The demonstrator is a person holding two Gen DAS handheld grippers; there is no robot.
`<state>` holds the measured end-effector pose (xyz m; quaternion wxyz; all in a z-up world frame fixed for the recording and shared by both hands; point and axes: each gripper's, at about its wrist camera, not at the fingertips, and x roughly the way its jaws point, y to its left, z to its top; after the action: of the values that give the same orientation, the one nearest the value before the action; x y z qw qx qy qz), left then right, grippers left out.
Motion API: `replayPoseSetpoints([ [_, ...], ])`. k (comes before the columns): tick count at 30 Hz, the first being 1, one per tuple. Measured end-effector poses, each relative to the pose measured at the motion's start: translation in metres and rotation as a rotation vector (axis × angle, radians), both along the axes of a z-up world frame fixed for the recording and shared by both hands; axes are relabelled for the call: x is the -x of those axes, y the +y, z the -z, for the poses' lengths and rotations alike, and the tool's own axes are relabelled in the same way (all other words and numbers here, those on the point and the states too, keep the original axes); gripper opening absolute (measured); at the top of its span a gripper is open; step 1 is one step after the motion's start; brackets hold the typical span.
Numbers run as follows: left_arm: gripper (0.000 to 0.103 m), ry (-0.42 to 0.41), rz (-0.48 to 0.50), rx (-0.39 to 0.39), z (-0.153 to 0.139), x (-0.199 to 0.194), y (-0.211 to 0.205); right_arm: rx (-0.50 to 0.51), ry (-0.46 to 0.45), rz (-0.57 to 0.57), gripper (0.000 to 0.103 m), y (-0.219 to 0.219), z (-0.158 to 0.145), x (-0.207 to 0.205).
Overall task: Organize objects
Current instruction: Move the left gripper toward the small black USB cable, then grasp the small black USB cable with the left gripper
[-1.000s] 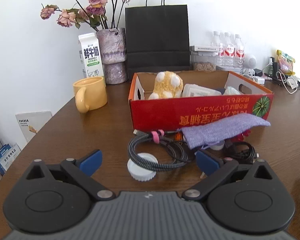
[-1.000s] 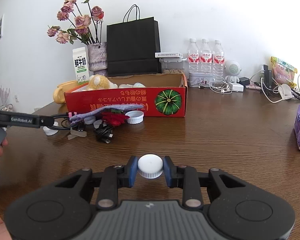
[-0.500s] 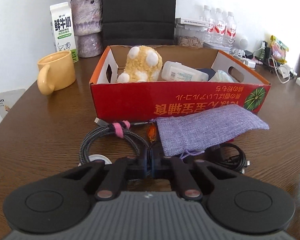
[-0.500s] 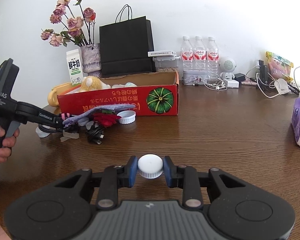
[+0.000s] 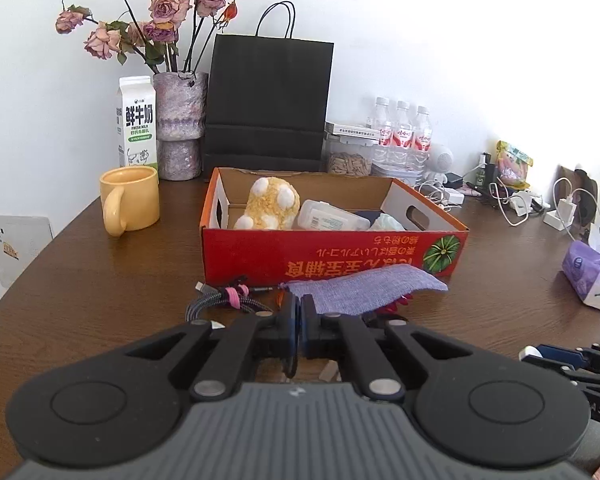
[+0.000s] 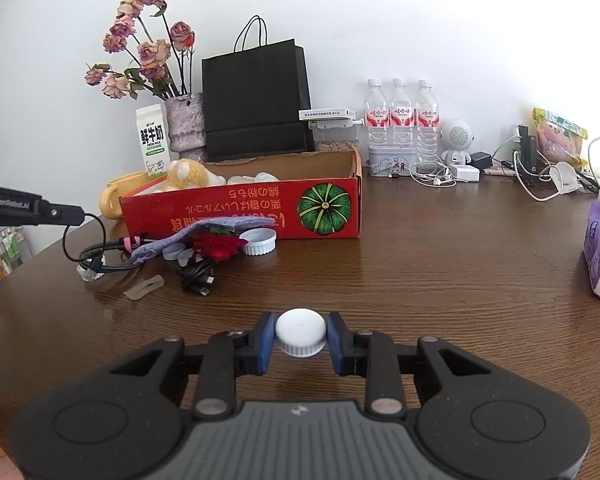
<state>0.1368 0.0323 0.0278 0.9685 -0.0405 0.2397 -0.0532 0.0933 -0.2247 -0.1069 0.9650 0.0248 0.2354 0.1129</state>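
Your left tongs (image 5: pixel 299 330), wide apart a second ago over the cable coil, have snapped shut on the braided cable (image 6: pixel 100 250); in the right wrist view a loop of it hangs from their tip at the left edge, so the coil is starting to lift off the table (image 6: pixel 420 272). That likely makes the red box (image 5: pixel 332 250), at centre frame, its destination. The near wall is the edge to clear, and the purple pouch (image 5: pixel 364 290) lies just in front of it. To the right, your right tongs (image 6: pixel 301 338) are clenched on the white cap (image 6: pixel 300 332), low in the frame, with bare wood ahead of them.
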Motion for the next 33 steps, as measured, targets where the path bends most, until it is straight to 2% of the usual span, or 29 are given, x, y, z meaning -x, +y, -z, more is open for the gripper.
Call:
replayPoseSetpoints([
  [3, 0.004, 0.033, 0.025, 0.085, 0.008, 0.017, 0.009, -0.001, 0.000, 0.000, 0.027, 0.000, -0.001, 0.001],
  [5, 0.004, 0.067, 0.016, 0.107, 0.018, 0.024, 0.015, 0.000, 0.002, -0.002, 0.027, 0.001, -0.001, 0.001],
  [10, 0.005, 0.151, -0.066, 0.078, 0.044, 0.023, 0.030, 0.004, 0.001, -0.019, 0.027, 0.007, -0.001, 0.003],
  [12, 0.009, 0.144, -0.092, 0.047, 0.047, 0.026, 0.032, 0.006, 0.001, -0.023, 0.027, 0.009, -0.001, 0.003],
  [13, 0.015, 0.131, -0.097, 0.032, 0.046, 0.029, 0.032, 0.008, 0.001, -0.023, 0.027, 0.009, -0.001, 0.004],
  [15, 0.071, 0.077, -0.087, 0.015, 0.042, 0.039, 0.028, 0.009, 0.001, -0.024, 0.027, 0.010, -0.001, 0.004],
  [16, 0.079, 0.037, -0.074, -0.007, 0.039, 0.045, 0.021, 0.009, 0.000, -0.026, 0.027, 0.011, -0.002, 0.004],
  [17, 0.080, 0.010, -0.058, -0.041, 0.038, 0.049, 0.013, 0.010, -0.001, -0.029, 0.027, 0.012, -0.002, 0.005],
  [20, 0.079, -0.007, -0.006, -0.115, 0.039, 0.056, -0.011, 0.012, -0.006, -0.039, 0.027, 0.015, -0.003, 0.007],
  [25, 0.077, 0.026, 0.031, -0.142, 0.048, 0.051, -0.036, 0.013, -0.014, -0.049, 0.027, 0.017, -0.004, 0.010],
  [28, 0.068, 0.069, 0.016, -0.151, 0.055, 0.043, -0.043, 0.011, -0.014, -0.049, 0.027, 0.017, -0.004, 0.011],
  [30, 0.056, 0.104, -0.004, -0.145, 0.061, 0.036, -0.044, 0.008, -0.013, -0.050, 0.027, 0.017, -0.004, 0.012],
  [33, 0.047, 0.120, -0.032, -0.125, 0.068, 0.031, -0.043, 0.006, -0.012, -0.053, 0.027, 0.017, -0.003, 0.012],
])
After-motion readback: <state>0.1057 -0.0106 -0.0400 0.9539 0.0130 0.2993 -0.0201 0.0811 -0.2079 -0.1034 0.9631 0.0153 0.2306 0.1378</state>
